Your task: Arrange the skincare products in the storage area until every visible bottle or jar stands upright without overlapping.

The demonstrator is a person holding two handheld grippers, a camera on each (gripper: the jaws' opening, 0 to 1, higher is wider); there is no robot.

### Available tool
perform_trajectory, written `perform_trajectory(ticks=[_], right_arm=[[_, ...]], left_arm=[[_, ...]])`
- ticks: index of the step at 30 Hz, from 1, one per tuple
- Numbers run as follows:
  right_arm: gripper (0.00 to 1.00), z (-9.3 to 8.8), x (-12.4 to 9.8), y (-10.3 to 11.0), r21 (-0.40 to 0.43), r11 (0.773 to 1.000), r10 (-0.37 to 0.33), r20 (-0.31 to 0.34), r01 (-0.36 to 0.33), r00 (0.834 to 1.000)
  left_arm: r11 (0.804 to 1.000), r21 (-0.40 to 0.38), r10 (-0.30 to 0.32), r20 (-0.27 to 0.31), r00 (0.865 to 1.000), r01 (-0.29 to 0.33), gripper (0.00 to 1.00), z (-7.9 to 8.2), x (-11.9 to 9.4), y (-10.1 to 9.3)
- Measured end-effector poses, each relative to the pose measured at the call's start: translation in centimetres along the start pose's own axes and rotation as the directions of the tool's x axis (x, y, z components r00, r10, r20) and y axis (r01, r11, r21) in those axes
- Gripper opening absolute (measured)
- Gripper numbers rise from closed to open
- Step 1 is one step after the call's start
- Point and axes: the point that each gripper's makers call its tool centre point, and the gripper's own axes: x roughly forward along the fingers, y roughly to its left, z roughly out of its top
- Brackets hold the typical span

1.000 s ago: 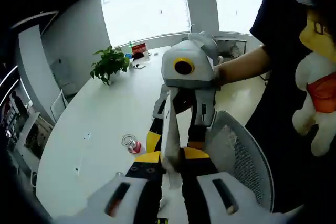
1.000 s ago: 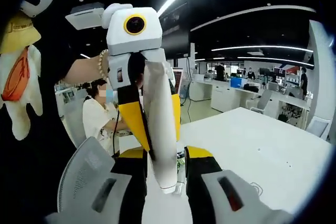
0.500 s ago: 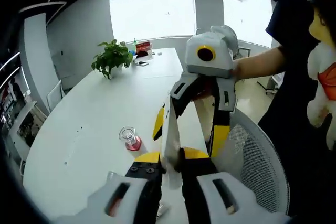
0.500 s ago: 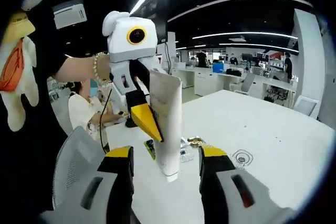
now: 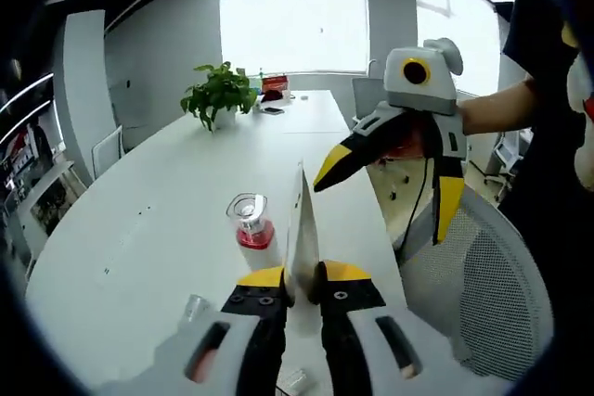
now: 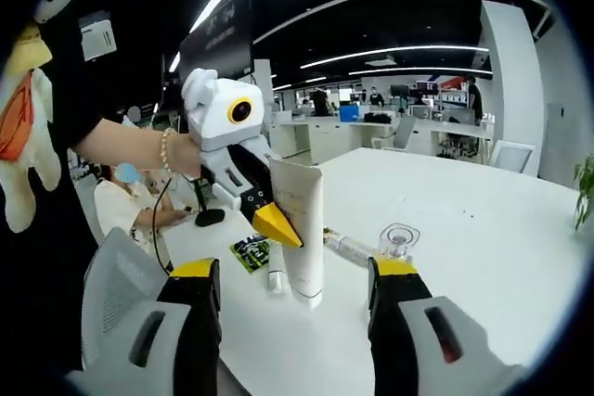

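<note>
A white tube (image 6: 303,229) stands cap down, its cap at the white table (image 6: 483,229); whether it touches I cannot tell. My left gripper (image 5: 299,277) is shut on the tube (image 5: 302,224), seen edge-on between its jaws. In the right gripper view the left gripper (image 6: 288,224) grips the tube from the left. My right gripper (image 6: 295,271) is open wide, short of the tube, with nothing in it. It (image 5: 376,212) hangs open to the right of the tube. A clear jar with a red base (image 5: 249,222) stands just left of the tube.
A clear bottle (image 6: 351,248), a small white tube (image 6: 276,277) and a green packet (image 6: 249,252) lie by the standing tube. A mesh chair (image 5: 487,294) is at the table's near edge. A potted plant (image 5: 221,92) stands far back. People sit behind.
My right gripper opened, let go of the white tube and drew back from it. The left gripper kept hold of the tube and brought it lower, beside the jar.
</note>
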Motion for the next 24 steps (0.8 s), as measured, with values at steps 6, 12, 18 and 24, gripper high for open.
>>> perform_trajectory(ticks=[6,12,18,24], right_arm=[[0.69,-1.1,-0.2,-0.4,0.018,0.999,-0.029,-0.021,0.03,0.999],[0.73,-2.3,-0.5,-1.0,0.063,0.996,-0.065,-0.037,0.067,0.997],[0.77,-3.0,-0.5,-1.8,0.093,0.991,-0.09,-0.043,0.094,0.995],[0.81,-3.8,-0.5,-2.4,0.102,0.989,-0.098,-0.073,0.106,0.992]], left_arm=[[1.0,0.009,0.001,0.001,1.0,-0.001,0.08,-1.2,1.2,1.3],[1.0,0.019,-0.003,0.013,1.0,0.003,0.08,-2.4,2.4,2.5],[1.0,0.008,-0.004,0.036,0.999,0.003,0.08,-3.4,3.5,3.7],[1.0,-0.005,-0.01,0.062,0.998,0.01,0.08,-3.2,4.0,4.0]])
